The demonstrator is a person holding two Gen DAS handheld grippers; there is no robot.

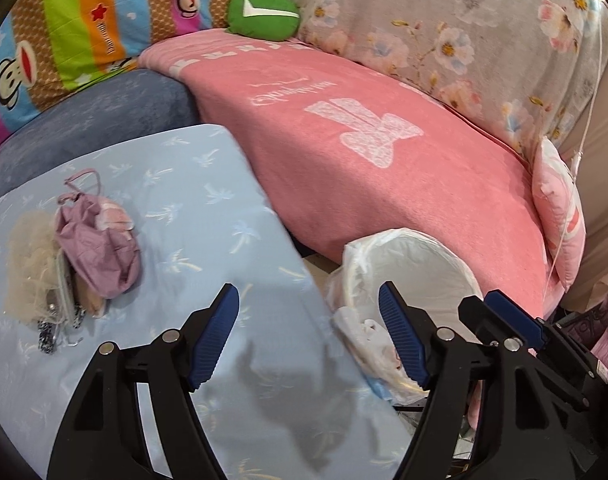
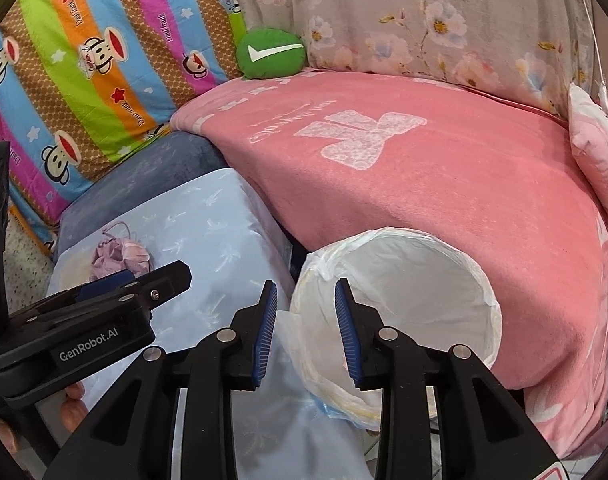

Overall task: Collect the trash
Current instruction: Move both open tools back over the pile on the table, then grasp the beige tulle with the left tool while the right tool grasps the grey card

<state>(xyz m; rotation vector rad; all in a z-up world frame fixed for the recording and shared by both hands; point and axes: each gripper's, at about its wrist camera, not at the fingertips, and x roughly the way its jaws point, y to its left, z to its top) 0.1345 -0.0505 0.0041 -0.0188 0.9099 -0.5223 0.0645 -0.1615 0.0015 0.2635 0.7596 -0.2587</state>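
The left hand-held gripper [image 1: 308, 336] stands wide open, and nothing is between its blue pads [image 1: 214, 338]. It hangs over the edge of a light blue surface with a pale palm-tree pattern [image 1: 208, 216]; I cannot tell if this is a counter or a cushion under a cloth.

The right hand-held gripper [image 2: 306, 332] is open only a little, with a narrow gap between its pads, and it holds nothing. It points down over the near rim of the trash bin [image 2: 400, 312], a round bin with a white plastic bag as liner. The inside of the bin that shows is white, and no trash is visible in it. In the left wrist view the same bin [image 1: 416, 276] stands between the blue surface and the pink blanket [image 1: 384, 168] on the sofa.

The trash lies on the far left part of the blue surface, well apart from both grippers: a crumpled mauve bag or cloth with thin loops [image 1: 100, 240], and just beside it, touching, a beige fluffy heap [image 1: 30, 264] with some small dark and silver pieces at its lower edge. From the right wrist view only the mauve piece [image 2: 120, 256] shows, partly hidden behind the left gripper's body.

Behind the blanket there is a green round cushion with a white check mark [image 1: 264, 14] and a striped quilt with cartoon monkeys [image 1: 84, 28].
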